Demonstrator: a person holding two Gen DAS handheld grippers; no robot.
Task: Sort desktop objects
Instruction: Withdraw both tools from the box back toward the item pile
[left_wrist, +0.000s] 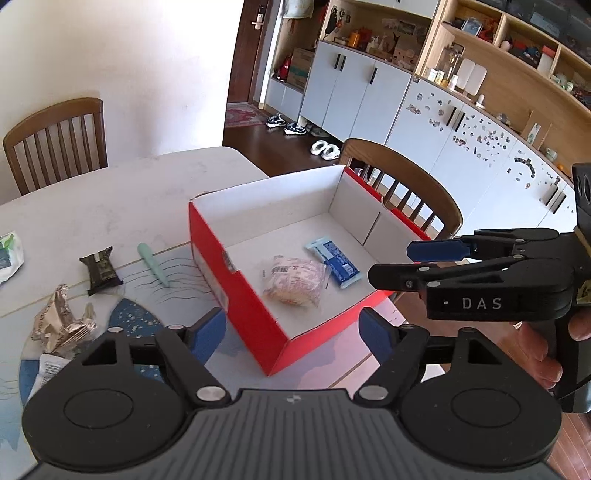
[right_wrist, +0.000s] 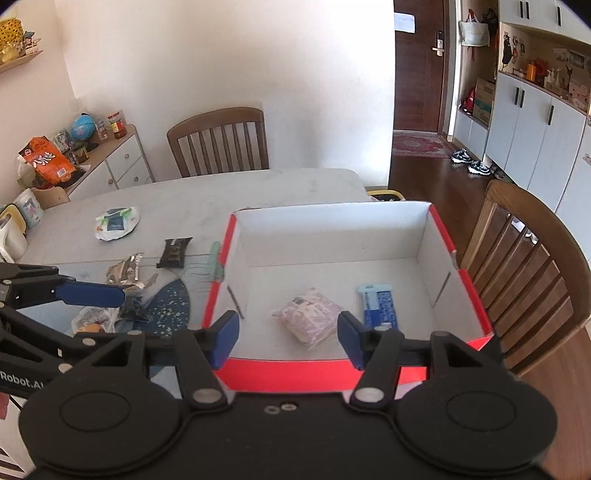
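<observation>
At the far left of the worktop (right_wrist: 295, 188) lies a white and green pouch (right_wrist: 117, 222). Nearer and to its right sits a crumpled silver wrapper (left_wrist: 61, 325), then a dark brown snack bar (left_wrist: 100, 270), and beyond it a pale green pen-like stick (left_wrist: 152, 263) lying just beside the left wall of the red box (left_wrist: 236, 295). These four rest outside the box, partly on a blue patterned mat (right_wrist: 171, 306).

The left hand-held gripper (left_wrist: 293, 328) hangs over the near left corner of the box, its blue pads apart with nothing between them; only the box edge shows in the gap.

Inside the white-lined box, a pinkish wrapped packet (right_wrist: 308, 314) lies near the middle of the floor, and a blue packet (right_wrist: 379, 304) lies just to its right, close but seemingly not touching.

The right hand-held gripper (right_wrist: 288, 334) is above the near wall of the box, its pads spread and empty, the pinkish packet seen beyond the gap. From the left wrist view a hand (left_wrist: 543, 350) grips its handle at the right.
</observation>
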